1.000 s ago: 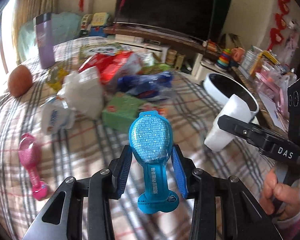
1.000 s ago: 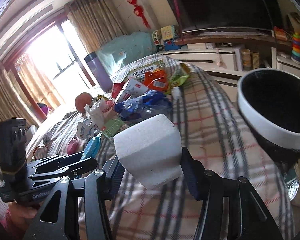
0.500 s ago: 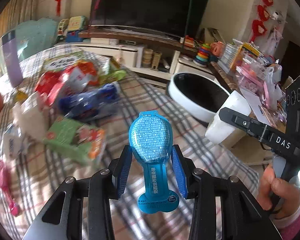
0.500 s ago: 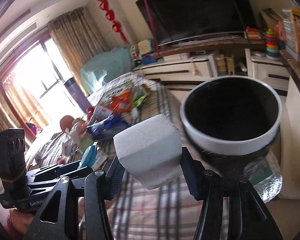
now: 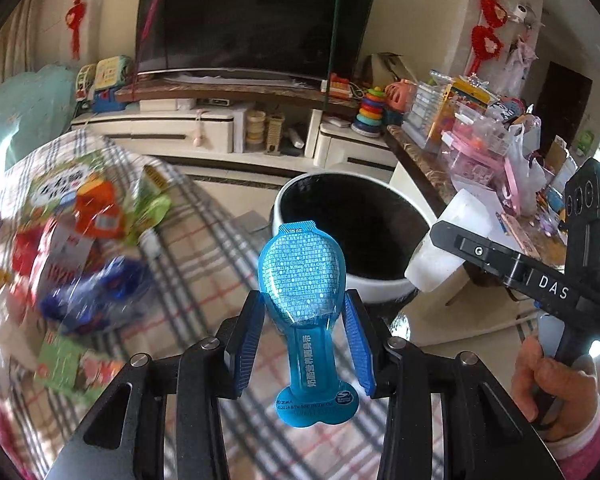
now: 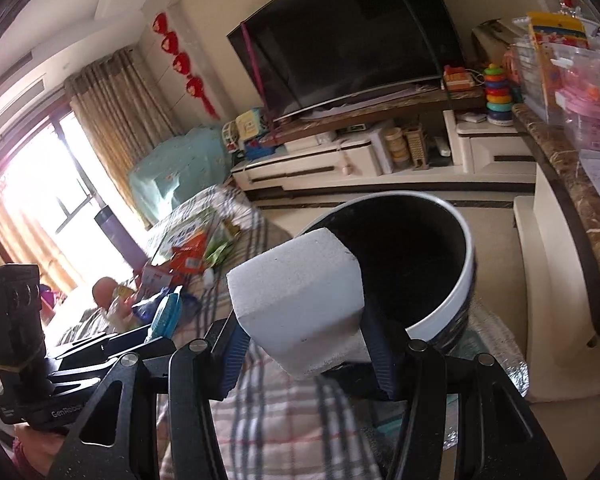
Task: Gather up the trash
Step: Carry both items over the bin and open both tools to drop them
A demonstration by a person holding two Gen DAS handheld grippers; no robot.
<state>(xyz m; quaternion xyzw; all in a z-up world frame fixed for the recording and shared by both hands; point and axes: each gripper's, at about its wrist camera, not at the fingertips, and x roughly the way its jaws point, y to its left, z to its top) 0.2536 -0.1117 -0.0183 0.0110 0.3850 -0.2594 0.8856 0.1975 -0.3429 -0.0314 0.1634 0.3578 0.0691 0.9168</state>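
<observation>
On your left, the snack wrappers (image 5: 80,240) lie blurred on the plaid cloth (image 5: 204,248). Your left gripper (image 5: 304,344) has its blue pads clamped on a blue spoon-shaped package (image 5: 302,276) with white print on its rounded head and a flared foot toward you. Beyond it stands the round bin (image 5: 380,280), white-rimmed and black inside; you cannot tell what it holds. To the right, your right gripper (image 6: 300,340) pinches a white foam block (image 6: 296,300), rough-faced and squarish, held just over the bin's (image 6: 456,280) near rim. Compared with half a second ago, the bin sits closer and more central in both views, and the wrappers have slid further left.
</observation>
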